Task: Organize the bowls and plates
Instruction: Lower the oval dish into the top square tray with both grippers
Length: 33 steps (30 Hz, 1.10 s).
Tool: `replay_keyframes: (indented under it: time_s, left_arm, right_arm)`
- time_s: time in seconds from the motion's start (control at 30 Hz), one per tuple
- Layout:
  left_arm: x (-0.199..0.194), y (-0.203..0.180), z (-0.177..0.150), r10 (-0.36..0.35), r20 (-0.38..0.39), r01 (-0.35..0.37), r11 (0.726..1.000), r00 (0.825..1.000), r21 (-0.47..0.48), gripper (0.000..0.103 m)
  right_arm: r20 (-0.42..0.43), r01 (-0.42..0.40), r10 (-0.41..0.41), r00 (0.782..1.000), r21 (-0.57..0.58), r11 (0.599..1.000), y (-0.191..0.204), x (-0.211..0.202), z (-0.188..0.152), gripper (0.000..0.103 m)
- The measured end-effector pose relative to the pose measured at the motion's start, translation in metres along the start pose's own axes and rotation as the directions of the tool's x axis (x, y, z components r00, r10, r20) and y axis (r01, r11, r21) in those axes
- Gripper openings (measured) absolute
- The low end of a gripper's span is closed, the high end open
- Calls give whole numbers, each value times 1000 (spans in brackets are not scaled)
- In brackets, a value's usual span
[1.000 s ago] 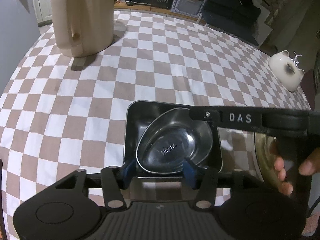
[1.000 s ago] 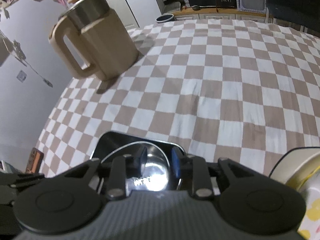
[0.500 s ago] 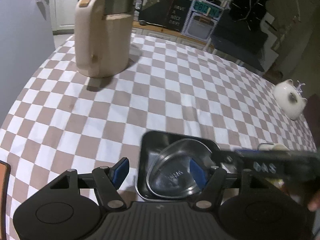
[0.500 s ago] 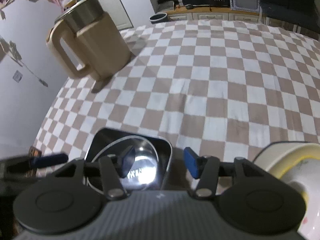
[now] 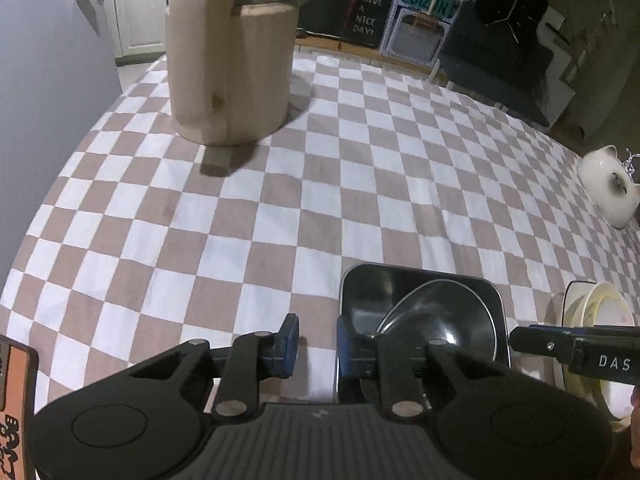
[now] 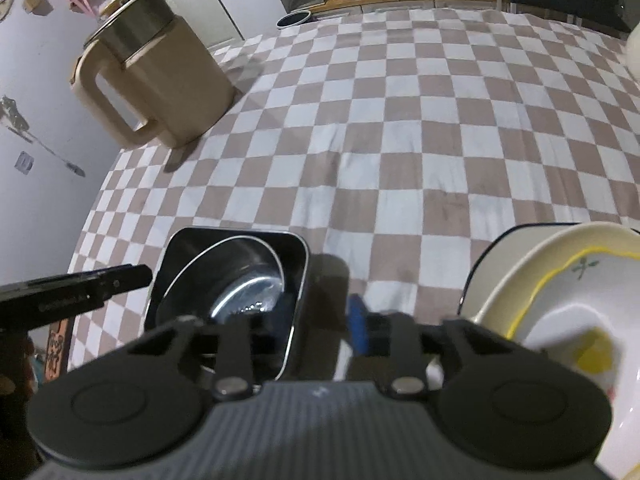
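Note:
A round steel bowl [image 5: 440, 320] lies tilted inside a dark square dish [image 5: 372, 280] on the checked tablecloth; both show in the right wrist view, bowl [image 6: 240, 284] and dish [image 6: 302, 276]. My left gripper [image 5: 316, 344] is open and empty just left of the dish's near left corner. My right gripper [image 6: 320, 320] is open and empty, straddling the dish's right wall. A stack of cream plates [image 6: 560, 280] with a yellow-rimmed one on top sits to the right and also shows in the left wrist view [image 5: 592, 312].
A tall beige kettle [image 5: 232, 52] stands at the far left of the table, also in the right wrist view [image 6: 148, 76]. A white cat-shaped pot [image 5: 608, 188] sits at the right edge. An orange object [image 5: 16, 400] lies at the near left.
Both grippers have let go of the steel bowl and opened. The left gripper moved left off the dish; the right gripper moved right toward the plates. The bowl stays in the dish.

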State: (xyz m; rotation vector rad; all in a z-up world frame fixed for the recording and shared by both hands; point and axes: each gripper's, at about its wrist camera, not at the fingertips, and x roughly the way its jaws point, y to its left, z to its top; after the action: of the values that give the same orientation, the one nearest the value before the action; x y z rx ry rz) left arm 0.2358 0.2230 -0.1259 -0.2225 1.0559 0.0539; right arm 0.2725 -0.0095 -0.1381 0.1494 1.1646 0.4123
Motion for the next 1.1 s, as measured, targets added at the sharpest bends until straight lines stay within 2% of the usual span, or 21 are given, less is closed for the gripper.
replay_keyframes:
  time_s: [0.27, 0.4, 0.47, 0.6, 0.7, 0.8, 0.9, 1.1]
  left_arm:
    - [5, -6, 0, -45, -13, 45, 998, 999, 33, 21]
    - [11, -9, 0, -30, -36, 32, 998, 999, 61, 21]
    - [15, -9, 0, -8, -53, 12, 997, 999, 76, 17]
    - [18, -7, 1, -15, -60, 20, 997, 998, 79, 16]
    - [21, -8, 2, -27, -74, 33, 996, 997, 84, 10]
    - [24, -6, 1, -41, -88, 48, 996, 995, 72, 9]
    - [24, -3, 2, -71, -90, 75, 996, 993, 42, 3]
    - [19, -1, 0, -93, -77, 95, 995, 993, 23, 3]
  right_arm:
    - [-46, -27, 28, 999, 21, 999, 3, 9, 0, 27]
    - [-36, -8, 9, 999, 8, 1000, 7, 11, 0, 27]
    - [-30, 6, -6, 1000, -4, 1000, 10, 12, -2, 27]
    - [-21, 40, -41, 999, -36, 999, 17, 14, -6, 28]
    - [-16, 50, -51, 999, -55, 997, 19, 14, -7, 27]
    - [-26, 27, -28, 999, -39, 999, 16, 17, -8, 23]
    - [-48, -9, 9, 999, 0, 1000, 12, 23, -7, 11]
    - [-28, -10, 11, 1000, 13, 1000, 11, 23, -2, 8]
